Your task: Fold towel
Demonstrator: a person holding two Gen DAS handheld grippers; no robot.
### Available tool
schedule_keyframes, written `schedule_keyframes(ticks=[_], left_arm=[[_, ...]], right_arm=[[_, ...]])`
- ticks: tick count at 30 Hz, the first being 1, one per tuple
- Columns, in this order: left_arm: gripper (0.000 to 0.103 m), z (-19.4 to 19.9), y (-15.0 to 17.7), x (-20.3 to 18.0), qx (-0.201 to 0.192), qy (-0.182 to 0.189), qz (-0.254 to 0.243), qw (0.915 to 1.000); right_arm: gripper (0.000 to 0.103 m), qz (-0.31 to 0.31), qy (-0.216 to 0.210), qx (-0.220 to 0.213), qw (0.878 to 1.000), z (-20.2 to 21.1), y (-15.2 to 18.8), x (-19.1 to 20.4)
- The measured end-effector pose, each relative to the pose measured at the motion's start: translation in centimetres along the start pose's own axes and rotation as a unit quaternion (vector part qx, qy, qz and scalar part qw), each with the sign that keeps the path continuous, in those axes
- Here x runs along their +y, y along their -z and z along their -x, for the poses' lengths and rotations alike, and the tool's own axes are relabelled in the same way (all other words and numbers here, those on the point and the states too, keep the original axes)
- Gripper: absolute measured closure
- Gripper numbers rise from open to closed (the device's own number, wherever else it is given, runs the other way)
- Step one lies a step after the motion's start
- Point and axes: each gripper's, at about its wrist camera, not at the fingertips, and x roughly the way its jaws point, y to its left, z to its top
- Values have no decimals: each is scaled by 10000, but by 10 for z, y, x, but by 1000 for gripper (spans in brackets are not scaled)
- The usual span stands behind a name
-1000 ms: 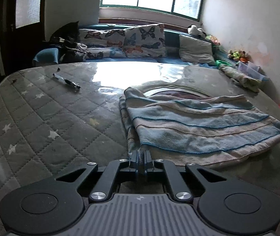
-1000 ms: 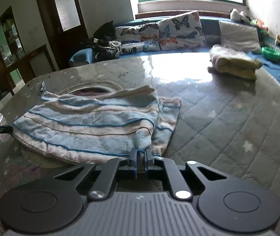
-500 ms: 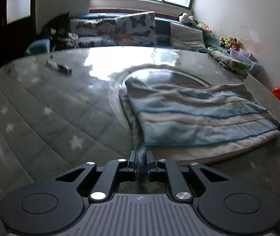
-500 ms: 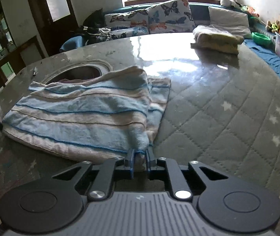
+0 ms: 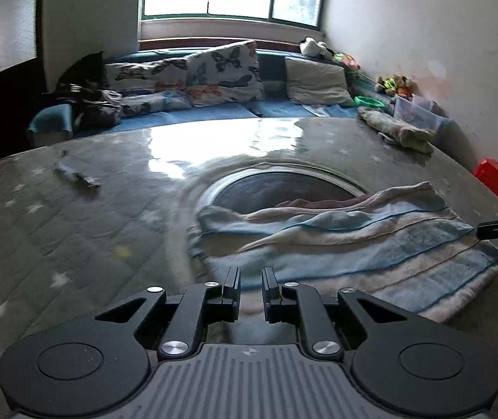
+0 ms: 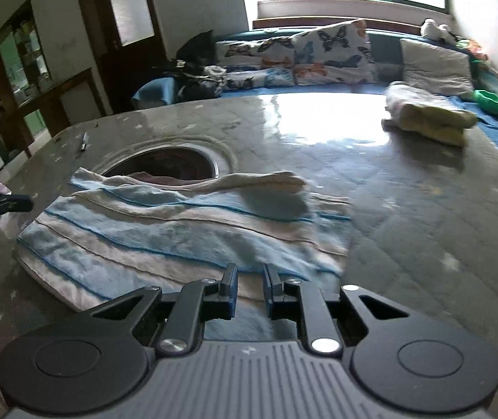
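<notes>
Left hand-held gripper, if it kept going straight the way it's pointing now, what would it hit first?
Most likely the striped towel: its near edge lies just beyond the left hand-held gripper, whose jaws are opening with nothing clamped between them. Depth is hard to judge in this view.

Quilted table (image 5: pixel 74 244) (towel (image 5: pixel 371 244), pen (image 5: pixel 74 176))

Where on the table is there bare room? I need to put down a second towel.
Bare: the quilted stretch between the striped towel and the folded cloth, and left of the towel below the pen. Crowded: the round opening, part-covered by the towel.
</notes>
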Motion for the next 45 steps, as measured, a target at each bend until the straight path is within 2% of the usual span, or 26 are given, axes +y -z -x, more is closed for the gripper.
schedule_keyframes(ticks=[4,8,11,16,19,25,28,32,35,40,45], left_arm=[[89,-33,-5,-5,232,53,-91,9997],[89,-50,-2,7,406,-20,17,9992],[89,-51,-6,17,398,-23,106,9991],[89,-57,-22,21,318,63,113,9994],[89,-70,-32,16,323,122,-51,9994],[90,-96,-41,22,399,-121,-79,9991],[90,-98,-41,29,346,-212,-8,9992],[90,-96,-42,33,308,-266,63,9992],[90,-93,-47,28,227,-279,124,9993],[90,-100,-54,-1,249,274,-67,9993],[90,-123,-54,-6,461,88,-181,9987]], right_arm=[[88,-152,29,62,9999,-19,1,-6],[90,-364,159,193,9990,-24,7,-22],[91,-485,114,223,9985,-18,6,-30],[88,-336,137,75,9993,-16,-12,-27],[88,-291,43,37,9996,-28,-28,-20],[87,-246,87,48,9996,-73,-54,-17],[90,-474,204,65,9986,-88,-54,-29],[93,-690,141,-24,9975,-87,-53,-40],[88,-662,223,-56,9975,-84,-56,-35],[84,-446,92,-41,9990,-90,-65,-22],[83,-403,195,99,9989,-106,-68,-22]])
